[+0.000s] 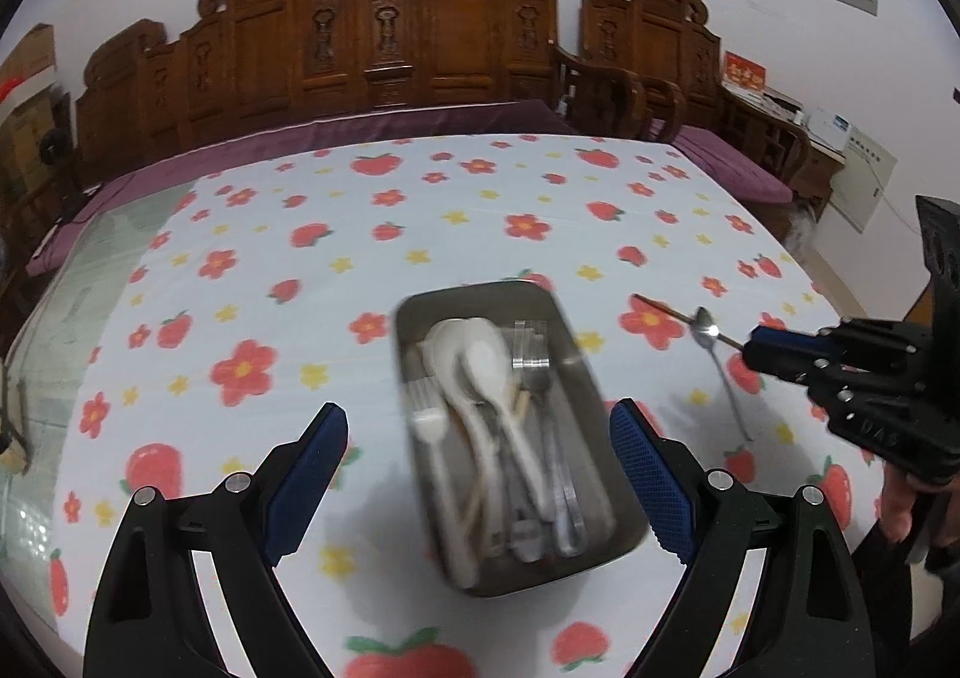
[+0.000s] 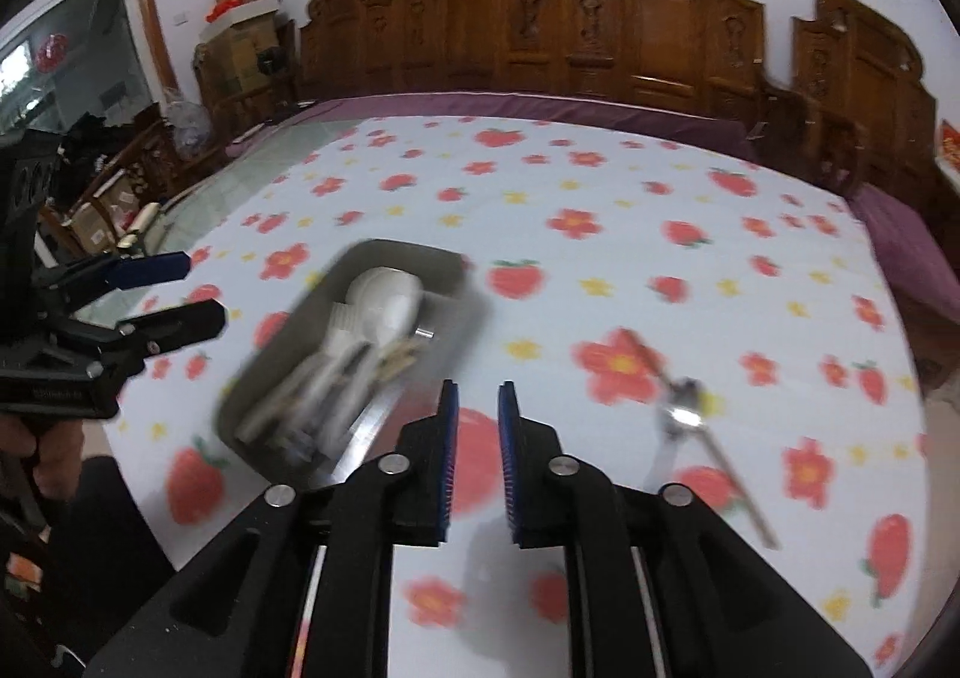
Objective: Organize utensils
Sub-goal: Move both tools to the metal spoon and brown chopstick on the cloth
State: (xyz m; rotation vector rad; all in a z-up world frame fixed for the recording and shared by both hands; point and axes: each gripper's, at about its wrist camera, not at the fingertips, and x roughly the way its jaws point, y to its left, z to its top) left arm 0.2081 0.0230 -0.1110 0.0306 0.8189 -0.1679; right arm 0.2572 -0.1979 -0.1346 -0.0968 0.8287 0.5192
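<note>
Tray [image 1: 420,312] is the landmark, packed with white spoons [image 1: 480,372] and forks [image 1: 534,378]; little bare room inside except a strip along its right wall. Tablecloth [image 1: 288,282] left of and beyond tray is bare. Right of tray: metal spoon [image 1: 705,327] and a thin stick [image 1: 660,307] crossing it. Wooden bench [image 1: 456,30] beyond the table's far edge.

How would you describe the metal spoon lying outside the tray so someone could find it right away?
Start at the table with the strawberry-and-flower cloth and find the grey metal tray full of cutlery. Just to its right, on the bare cloth, lies a shiny metal spoon. It crosses a thin stick, while every other utensil lies in the tray.
</note>
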